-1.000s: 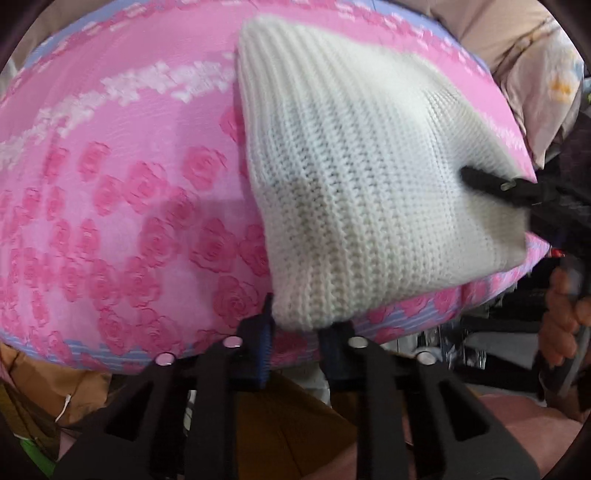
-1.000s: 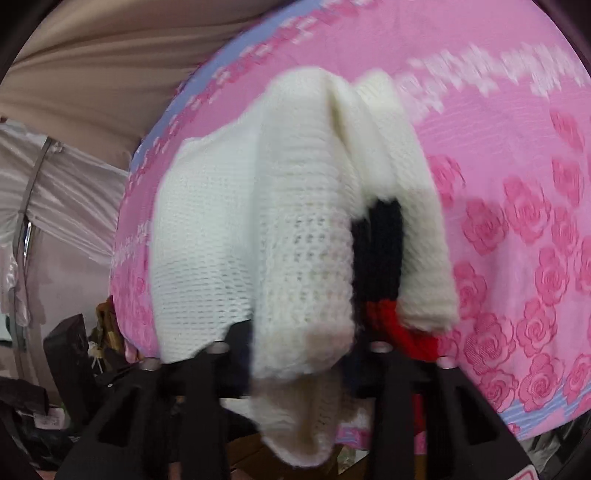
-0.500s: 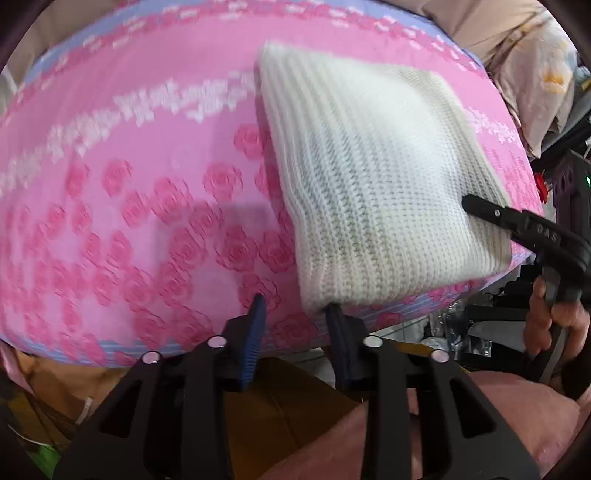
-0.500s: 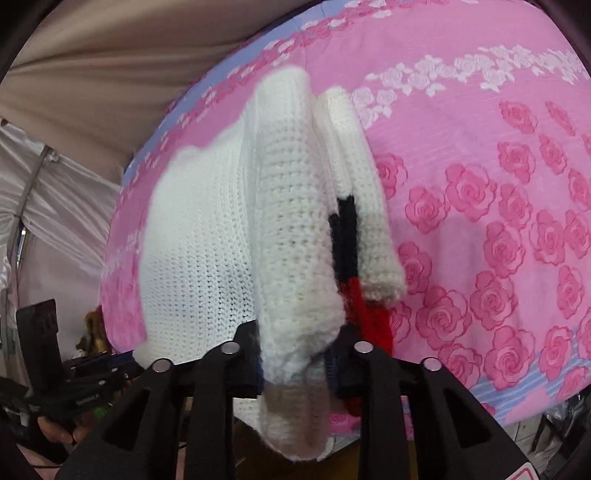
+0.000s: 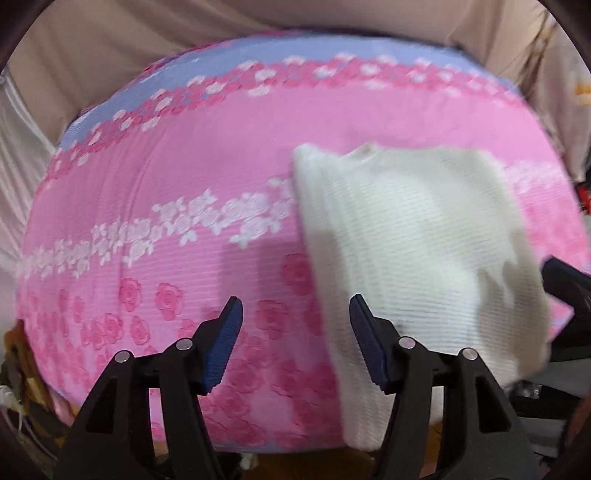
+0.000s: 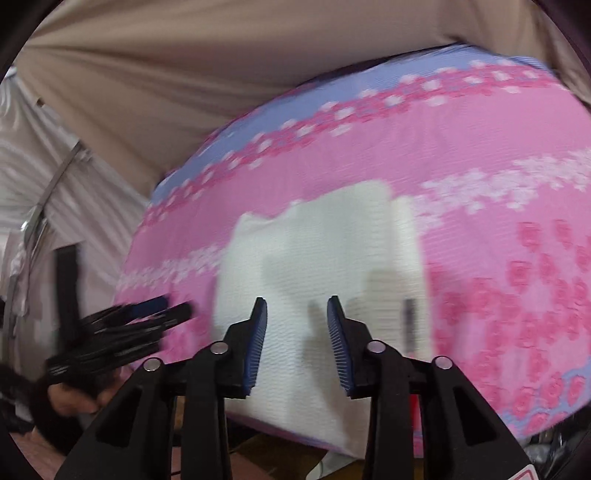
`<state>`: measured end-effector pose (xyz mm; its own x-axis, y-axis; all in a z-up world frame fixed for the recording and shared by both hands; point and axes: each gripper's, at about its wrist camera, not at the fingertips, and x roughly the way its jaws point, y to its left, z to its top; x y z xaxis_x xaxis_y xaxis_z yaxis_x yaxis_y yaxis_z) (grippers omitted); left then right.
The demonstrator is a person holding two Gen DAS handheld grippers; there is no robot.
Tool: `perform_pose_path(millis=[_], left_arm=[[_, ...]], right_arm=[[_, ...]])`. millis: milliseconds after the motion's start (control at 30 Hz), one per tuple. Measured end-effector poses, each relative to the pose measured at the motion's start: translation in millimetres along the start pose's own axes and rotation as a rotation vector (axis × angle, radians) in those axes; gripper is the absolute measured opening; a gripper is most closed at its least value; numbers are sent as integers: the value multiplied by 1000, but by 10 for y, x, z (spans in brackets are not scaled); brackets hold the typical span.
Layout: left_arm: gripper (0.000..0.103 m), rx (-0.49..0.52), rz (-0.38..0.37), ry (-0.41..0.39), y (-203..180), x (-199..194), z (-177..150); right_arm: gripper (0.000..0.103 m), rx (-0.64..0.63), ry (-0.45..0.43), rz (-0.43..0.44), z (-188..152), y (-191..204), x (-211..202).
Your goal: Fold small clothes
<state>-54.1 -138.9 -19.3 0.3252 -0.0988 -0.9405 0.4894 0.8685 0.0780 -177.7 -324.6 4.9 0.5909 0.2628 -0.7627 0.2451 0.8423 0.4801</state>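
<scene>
A folded white knit garment (image 5: 417, 251) lies on the pink rose-patterned cloth (image 5: 184, 177), at the near right edge of the surface, overhanging it a little. My left gripper (image 5: 295, 321) is open and empty, held above the cloth just left of the garment. In the right wrist view the garment (image 6: 325, 258) lies straight ahead, and my right gripper (image 6: 297, 321) is open and empty above its near part. A thin dark strip (image 6: 409, 317) shows at the garment's right fold. The left gripper also shows there (image 6: 147, 317), blurred.
The cloth (image 6: 480, 155) has a lilac border and white flower bands. Beige fabric (image 5: 258, 18) hangs behind it. A pale curtain (image 6: 44, 177) hangs at the left in the right wrist view. Dark clutter (image 5: 546, 398) lies below the surface's right edge.
Both grippers have let go of the white garment, opened, and pulled back and up. The garment now lies flat and folded on the cloth.
</scene>
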Motion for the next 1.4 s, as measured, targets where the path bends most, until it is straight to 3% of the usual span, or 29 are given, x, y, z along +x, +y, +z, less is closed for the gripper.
perform_pose_path(millis=[133, 267, 367, 467, 567, 667, 733, 867, 900, 933, 967, 1000, 1067, 1167, 1200, 1267, 1300, 1400], left_arm=[[59, -84, -42, 9, 337, -26, -38], [63, -142, -15, -1, 638, -108, -91], [67, -187, -10, -5, 812, -147, -174], [67, -204, -20, 0, 826, -195, -203], [68, -179, -48, -21, 714, -276, -168], [72, -131, -72, -38, 482, -255, -106], [73, -93, -78, -31, 262, -160, -66], [73, -49, -93, -15, -52, 76, -44], [73, -39, -85, -13, -92, 129, -35], [73, -32, -77, -12, -111, 156, -27], [73, -29, -74, -13, -115, 158, -18], [73, -28, -70, -19, -106, 145, -4], [75, -30, -64, -24, -76, 134, 11], [80, -48, -58, -25, -33, 175, 19], [81, -47, -59, -22, -36, 202, 20], [83, -42, -62, -19, -60, 241, 18], [83, -38, -55, -16, -74, 246, 14], [83, -18, -38, -32, -86, 176, 2]], right_arm=[[21, -193, 134, 17, -127, 595, 533], [22, -287, 345, -9, -431, 810, 1366], [25, -337, 360, 40, -429, 989, 1481], [24, -301, 339, 58, -333, 971, 1395], [23, -168, 189, 53, -187, 671, 906], [40, -47, 51, -65, -51, 222, 394], [57, 27, 19, -128, 21, -88, 232], [57, 88, 76, -176, 71, -435, 390], [54, 91, 83, -168, 84, -470, 474], [31, 82, 86, -160, 99, -460, 548], [19, 65, 88, -155, 120, -405, 595], [18, 58, 73, -157, 166, -350, 558], [15, 25, -41, -89, 254, -169, 290], [15, -7, -109, -88, 312, -117, 109], [15, -1, -92, -107, 307, -195, 164], [15, 23, 28, -213, 204, -495, 572], [16, 46, 78, -227, 153, -599, 766], [18, 139, 24, -152, 94, -674, 583]])
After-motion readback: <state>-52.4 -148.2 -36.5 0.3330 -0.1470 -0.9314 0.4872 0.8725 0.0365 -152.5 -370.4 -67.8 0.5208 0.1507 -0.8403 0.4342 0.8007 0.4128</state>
